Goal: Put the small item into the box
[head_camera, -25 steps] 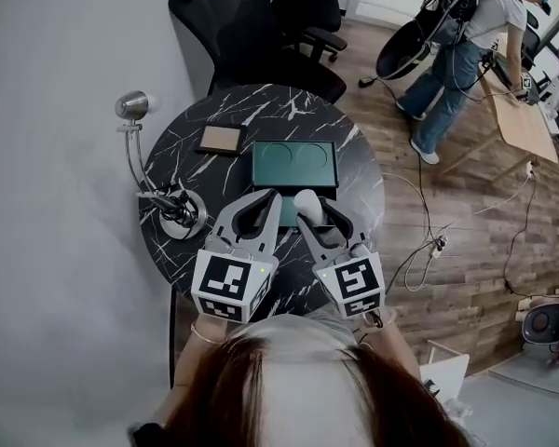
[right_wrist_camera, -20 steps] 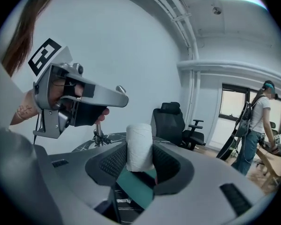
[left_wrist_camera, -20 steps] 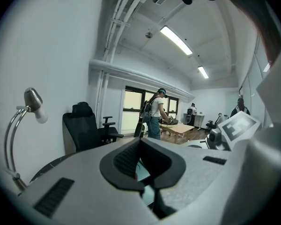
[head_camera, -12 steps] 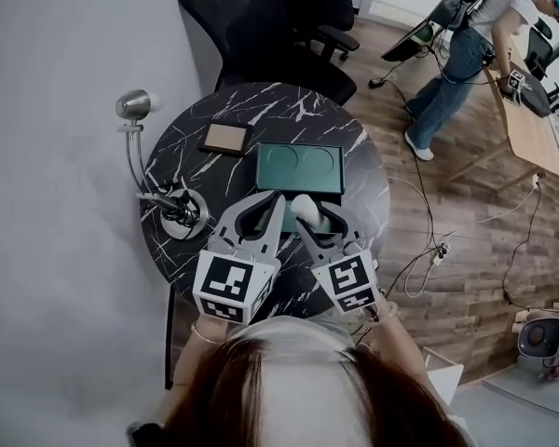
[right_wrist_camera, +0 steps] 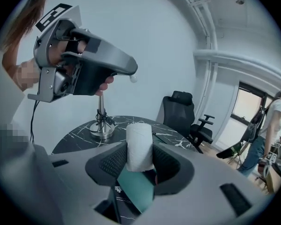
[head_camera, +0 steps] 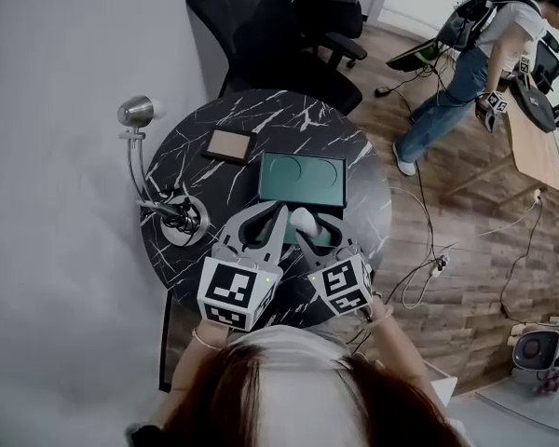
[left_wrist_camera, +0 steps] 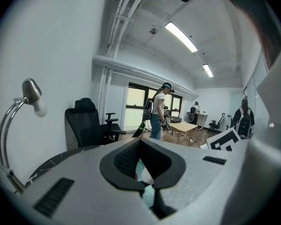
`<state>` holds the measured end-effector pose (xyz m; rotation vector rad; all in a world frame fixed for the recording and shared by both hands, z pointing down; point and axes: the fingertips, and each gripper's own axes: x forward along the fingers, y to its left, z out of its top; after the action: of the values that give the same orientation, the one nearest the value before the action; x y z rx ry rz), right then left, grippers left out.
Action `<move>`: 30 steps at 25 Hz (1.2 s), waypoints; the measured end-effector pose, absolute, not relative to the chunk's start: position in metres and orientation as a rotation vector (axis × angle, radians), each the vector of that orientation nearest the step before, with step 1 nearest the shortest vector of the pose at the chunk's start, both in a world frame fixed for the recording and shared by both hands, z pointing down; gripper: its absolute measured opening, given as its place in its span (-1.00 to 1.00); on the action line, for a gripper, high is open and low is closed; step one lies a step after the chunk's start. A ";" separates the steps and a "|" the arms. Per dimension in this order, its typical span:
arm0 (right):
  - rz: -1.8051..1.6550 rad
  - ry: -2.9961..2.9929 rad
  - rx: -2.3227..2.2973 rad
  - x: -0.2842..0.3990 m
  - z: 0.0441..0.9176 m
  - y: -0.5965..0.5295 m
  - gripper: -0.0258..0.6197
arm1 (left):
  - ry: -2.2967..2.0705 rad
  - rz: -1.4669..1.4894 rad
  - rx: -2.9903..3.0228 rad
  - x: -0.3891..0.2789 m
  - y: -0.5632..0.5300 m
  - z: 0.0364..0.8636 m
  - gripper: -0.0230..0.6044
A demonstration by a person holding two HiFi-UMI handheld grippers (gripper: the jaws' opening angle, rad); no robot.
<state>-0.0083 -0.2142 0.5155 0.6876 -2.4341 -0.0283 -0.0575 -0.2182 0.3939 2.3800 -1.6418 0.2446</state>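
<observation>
Small item [right_wrist_camera: 139, 146]: white, roll-shaped, standing upright between the pads of the right gripper [head_camera: 312, 228]. The pads press on it from both sides and its top pokes out above the jaws. It is held above the table [head_camera: 261, 119], just near of the green box [head_camera: 301, 177] and not in it.

Box: flat, dark green, two round recesses in its top face, lying at mid-table. A teal surface shows directly below the held item. It could be part of the same box, but the view past the jaws is too tight to be sure.

Left gripper [head_camera: 278, 214]: just left of the right one, pointing the same way, toward the box. Its jaw tips look to be together, with nothing clamped.

Left of the box, just beside it, lies a small brown square pad [head_camera: 227, 144]. A gooseneck lamp [head_camera: 135, 112] stands at the table's left edge, with a cable coiled at its base.

Far side of the table: a black office chair [head_camera: 261, 26]. Far right, well apart on the wood floor, a person [head_camera: 466, 54] stands at a desk.
</observation>
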 end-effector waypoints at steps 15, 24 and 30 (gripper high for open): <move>-0.031 -2.340 0.568 -0.012 0.571 -0.225 -0.35 | -1.626 0.251 2.366 -0.057 -0.234 0.407 -0.90; -0.037 -2.271 0.506 -0.012 0.608 -0.234 -0.35 | -1.618 0.273 2.343 -0.061 -0.242 0.418 -0.90; -0.045 -2.217 0.449 -0.012 0.635 -0.234 -0.35 | -1.615 0.284 2.321 -0.064 -0.248 0.427 -0.90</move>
<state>-0.0122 -0.2345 0.6354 0.4490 -2.2165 -0.0449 -0.0644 -0.2478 0.4265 2.3205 -1.6148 0.2840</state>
